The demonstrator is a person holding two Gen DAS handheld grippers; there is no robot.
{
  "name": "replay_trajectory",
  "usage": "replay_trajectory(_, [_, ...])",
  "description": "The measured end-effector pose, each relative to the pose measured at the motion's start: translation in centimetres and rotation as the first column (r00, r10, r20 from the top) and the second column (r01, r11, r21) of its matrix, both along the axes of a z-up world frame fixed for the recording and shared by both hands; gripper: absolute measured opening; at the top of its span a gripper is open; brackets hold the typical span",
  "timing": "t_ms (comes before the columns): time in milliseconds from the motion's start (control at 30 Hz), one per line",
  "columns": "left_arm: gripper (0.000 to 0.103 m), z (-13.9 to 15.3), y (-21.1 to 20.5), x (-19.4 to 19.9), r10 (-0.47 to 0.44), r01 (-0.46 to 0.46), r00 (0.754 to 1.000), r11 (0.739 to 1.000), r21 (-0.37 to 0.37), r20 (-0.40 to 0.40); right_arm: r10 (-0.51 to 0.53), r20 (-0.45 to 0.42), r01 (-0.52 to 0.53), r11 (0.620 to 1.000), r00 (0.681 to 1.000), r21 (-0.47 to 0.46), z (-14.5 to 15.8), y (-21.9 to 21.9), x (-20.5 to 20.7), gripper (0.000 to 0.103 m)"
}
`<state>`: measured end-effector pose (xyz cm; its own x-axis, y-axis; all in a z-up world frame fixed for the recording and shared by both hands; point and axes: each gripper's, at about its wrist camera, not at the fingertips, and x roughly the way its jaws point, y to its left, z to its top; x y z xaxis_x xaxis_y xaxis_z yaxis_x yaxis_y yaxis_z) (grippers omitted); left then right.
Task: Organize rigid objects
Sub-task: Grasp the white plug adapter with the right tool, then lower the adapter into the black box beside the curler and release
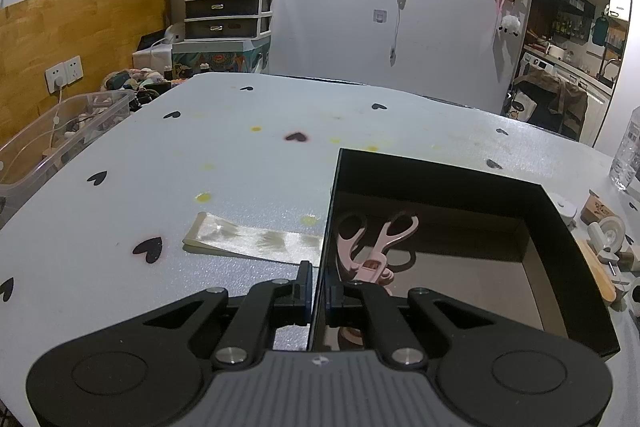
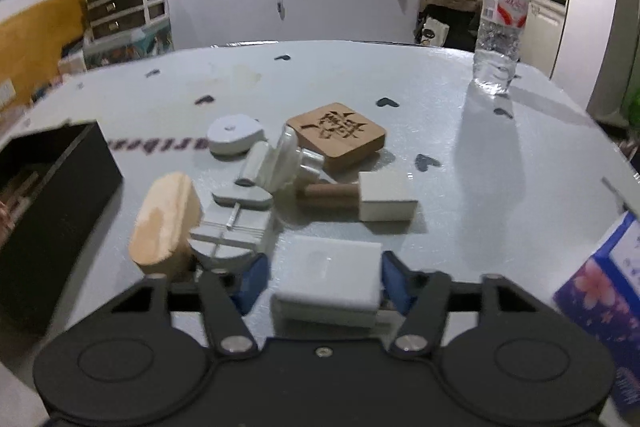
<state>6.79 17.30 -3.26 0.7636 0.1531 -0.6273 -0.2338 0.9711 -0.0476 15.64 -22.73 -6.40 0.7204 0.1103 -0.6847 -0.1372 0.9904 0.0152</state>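
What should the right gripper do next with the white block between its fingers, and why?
Probably finish closing. The white block lies on the table between the right gripper fingers; the right pad looks at its edge, the left pad shows a gap. The left gripper is clamped on the black box wall.
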Motion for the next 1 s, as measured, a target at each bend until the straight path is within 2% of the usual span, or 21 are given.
replay_trajectory(233, [0.005, 0.0, 0.0, 0.1, -0.002, 0.002, 1.000, 1.000, -0.007, 0.004, 0.007, -0.003, -0.007, 1.000, 1.000, 0.029, 0.4, -0.5, -0.7, 0.053])
replay_trajectory(333, [0.005, 0.1, 0.0, 0.1, -0.004, 0.004, 1.000, 1.000, -0.006, 0.005, 0.034, 0.041, -0.037, 0.997, 0.999, 0.064, 1.8, -0.1, -1.2, 0.053])
replay_trajectory(433, [0.005, 0.0, 0.1, 0.2, -0.008, 0.008, 1.000, 1.000, -0.005, 0.008, 0.102, 0.104, -0.112, 0.989, 0.989, 0.097, 3.9, 1.2, -1.5, 0.053])
replay_trajectory(567, [0.005, -0.1, 0.1, 0.3, -0.012, 0.012, 1.000, 1.000, -0.006, 0.013, 0.257, 0.175, -0.281, 0.951, 0.950, 0.126, 6.6, 4.5, -1.4, 0.053])
replay_trajectory(767, [0.005, -0.3, 0.2, 0.2, -0.018, 0.018, 1.000, 1.000, -0.005, 0.022, 0.487, 0.185, -0.516, 0.839, 0.854, 0.171, 8.6, 11.6, -0.6, 0.053])
replay_trajectory(900, [0.005, -0.3, 0.4, 0.1, -0.025, 0.025, 0.999, 1.000, -0.015, 0.028, 0.587, 0.137, -0.603, 0.775, 0.798, 0.188, 8.3, 16.2, 0.3, 0.053])
replay_trajectory(933, [0.005, -0.3, 0.5, 0.1, -0.027, 0.027, 0.999, 1.000, -0.015, 0.029, 0.599, 0.108, -0.607, 0.770, 0.794, 0.194, 8.0, 17.2, 0.8, 0.053])
replay_trajectory(1000, [0.005, -0.4, 0.6, 0.1, -0.034, 0.035, 0.999, 0.999, -0.017, 0.030, 0.591, 0.029, -0.583, 0.785, 0.806, 0.210, 7.2, 19.2, 1.8, 0.053])
